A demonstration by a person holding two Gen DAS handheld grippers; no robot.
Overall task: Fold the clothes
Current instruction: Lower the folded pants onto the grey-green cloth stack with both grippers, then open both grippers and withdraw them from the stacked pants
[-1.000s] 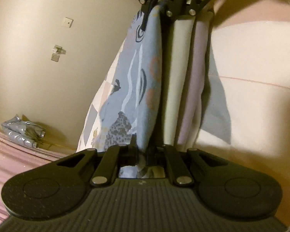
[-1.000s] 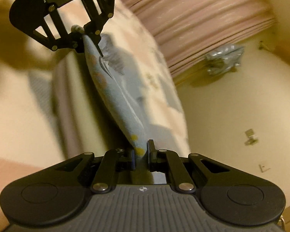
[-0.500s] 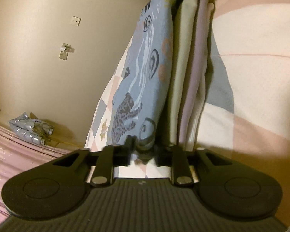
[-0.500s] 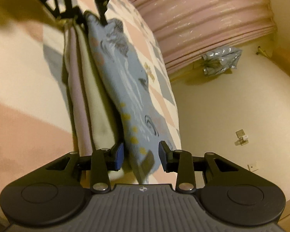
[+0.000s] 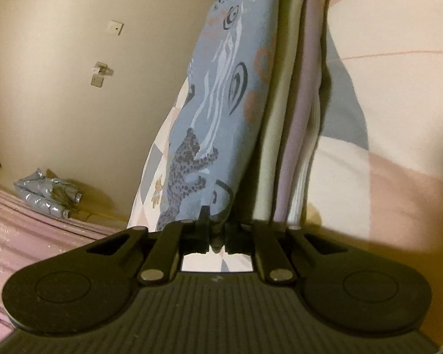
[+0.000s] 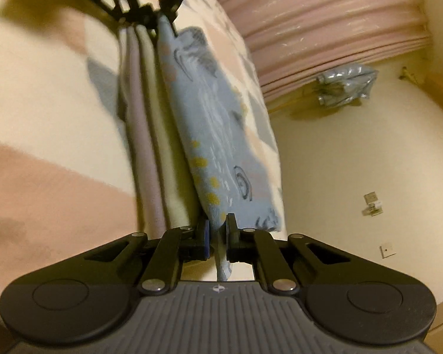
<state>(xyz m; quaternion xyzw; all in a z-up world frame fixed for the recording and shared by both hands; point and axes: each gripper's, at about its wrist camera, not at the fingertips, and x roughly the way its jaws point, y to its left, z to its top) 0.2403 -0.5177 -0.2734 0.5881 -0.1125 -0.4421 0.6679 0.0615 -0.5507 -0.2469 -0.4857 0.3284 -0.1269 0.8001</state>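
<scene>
Left gripper (image 5: 217, 233): jaws drawn close together, pinching a corner of the blue printed garment (image 5: 221, 112) between them. Right gripper (image 6: 217, 236): jaws likewise nearly closed, clamped on the opposite end of the same garment (image 6: 209, 135). In the right wrist view the left gripper (image 6: 165, 14) appears at the far end of the cloth, gripping its top edge; the garment runs as a folded band between the two tools.

The blue garment carries a leopard figure, white streaks, dark swirls and orange-pink spots; yellow dots show on the end near the right gripper. It lies against a stack of folded clothes (image 5: 292, 118) made of a pale green layer, a lilac layer and a white layer; in the left wrist view this stack is just right of the blue garment, in the right wrist view (image 6: 147, 135) just left of it.

Both garment and stack rest against a bedsheet (image 5: 384, 103) patterned in cream, pink and grey blocks. Beyond the sheet's edge: a beige wall (image 5: 73, 103) with a switch plate (image 5: 115, 27) and a socket (image 5: 99, 73), a pink pleated curtain (image 6: 325, 26), and a crumpled silver bag (image 6: 344, 87) at the base of the curtain.
</scene>
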